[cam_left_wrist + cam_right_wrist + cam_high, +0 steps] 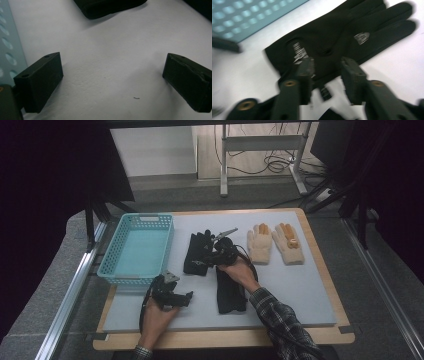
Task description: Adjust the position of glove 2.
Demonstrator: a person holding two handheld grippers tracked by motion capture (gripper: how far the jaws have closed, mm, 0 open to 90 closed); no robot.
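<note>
- High view: a grey mat (300,285) on a wooden table (330,332); dark floor, a desk frame and cables behind.
- Basket (136,247) at the mat's left.
- Left gripper (189,295), jaws wide apart, nothing between them.
- Black glove (197,252) beside the basket, long axis running away, fingers pointing to the far edge.
- Right gripper (206,254) above the glove's cuff, jaws parted, gripping nothing.
- Tan gloves (275,242) farthest right.

Matt black cloth glove (329,42) (silvery print), perforated plastic basket (136,248), finely textured mat (112,50).
</note>
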